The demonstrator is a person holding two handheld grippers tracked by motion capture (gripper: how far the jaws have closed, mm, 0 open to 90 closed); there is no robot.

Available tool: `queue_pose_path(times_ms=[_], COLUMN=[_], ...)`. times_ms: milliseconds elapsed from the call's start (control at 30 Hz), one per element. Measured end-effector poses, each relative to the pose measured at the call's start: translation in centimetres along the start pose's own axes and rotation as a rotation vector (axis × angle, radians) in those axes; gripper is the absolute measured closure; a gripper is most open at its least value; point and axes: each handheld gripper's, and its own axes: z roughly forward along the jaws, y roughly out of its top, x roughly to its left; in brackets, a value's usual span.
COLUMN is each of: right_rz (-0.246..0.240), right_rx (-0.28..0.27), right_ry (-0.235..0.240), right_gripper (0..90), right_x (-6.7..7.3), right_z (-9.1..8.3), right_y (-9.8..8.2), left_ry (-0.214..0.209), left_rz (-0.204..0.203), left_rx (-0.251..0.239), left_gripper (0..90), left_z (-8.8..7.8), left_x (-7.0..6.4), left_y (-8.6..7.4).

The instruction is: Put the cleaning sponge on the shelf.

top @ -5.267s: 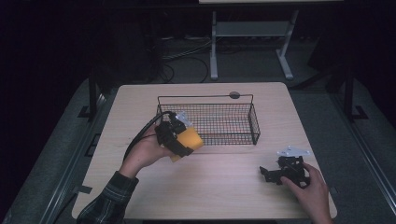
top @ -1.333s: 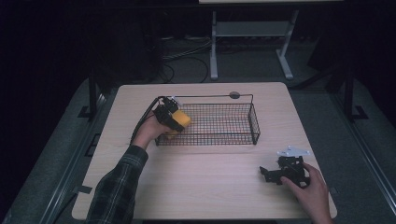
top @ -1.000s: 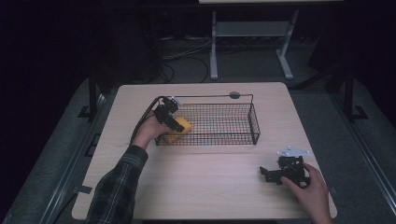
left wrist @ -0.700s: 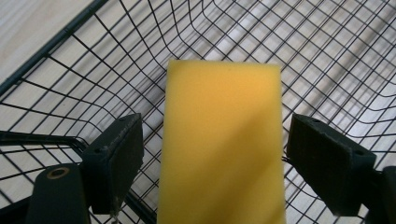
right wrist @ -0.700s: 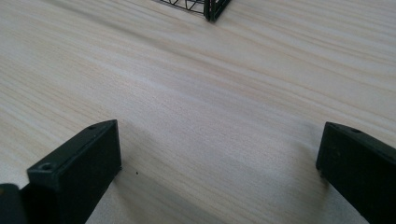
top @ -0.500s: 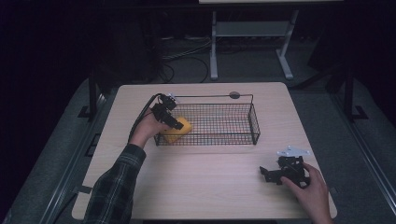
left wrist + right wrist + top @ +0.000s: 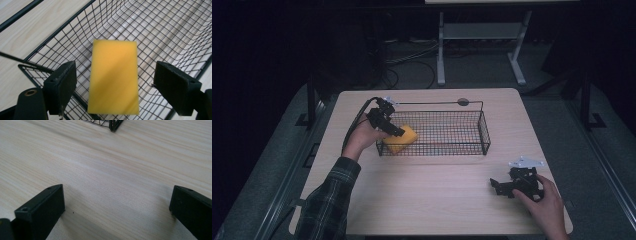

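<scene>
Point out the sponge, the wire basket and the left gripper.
sponge (image 7: 113,75), left gripper view, middle of its yellow face
wire basket (image 7: 484,131), high view, right end wall
left gripper (image 7: 122,91), left gripper view, midway between its open jaws

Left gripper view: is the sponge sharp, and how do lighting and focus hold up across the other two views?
Left gripper view: the yellow sponge looks soft at its edges with diagonal shadow bands across it, while the wire basket mesh is crisper. High view: the table is lit and its surroundings fall to near black. Right gripper view: the black fingers are sharp, and the wood grain blurs slightly farther off.
</scene>
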Motion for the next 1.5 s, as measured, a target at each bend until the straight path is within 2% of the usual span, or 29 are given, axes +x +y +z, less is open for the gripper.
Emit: queue_pose_path(times_ms=[233,433,667,1133,1500], right_rz=[0.0,0.0,0.0,0.0,0.0], right_rx=[-0.001,0.0,-0.001,0.0,0.0], right_ry=[0.0,0.0,0.0,0.0,0.0], right_gripper=[0.0,0.0,0.0,0.0,0.0], right_x=[0.0,0.0,0.0,0.0,0.0], right_z=[0.0,0.0,0.0,0.0,0.0], right_y=[0.0,0.0,0.0,0.0,0.0], left_ry=[0.005,0.01,0.022,0.029,0.072], left_rz=[-0.007,-0.026,-0.026,-0.026,-0.017], left_rx=[-0.025,-0.056,-0.082,-0.134,-0.17], left_gripper=[18.2,18.2,18.2,18.2,18.1], left_z=[-1.0,-1.8,-2.8,-4.1,-4.4], left_x=[-0.3,-0.7,-1.4,-4.2,-6.3], left_y=[-1.1,-2.8,-4.8,-9.4,-13.0])
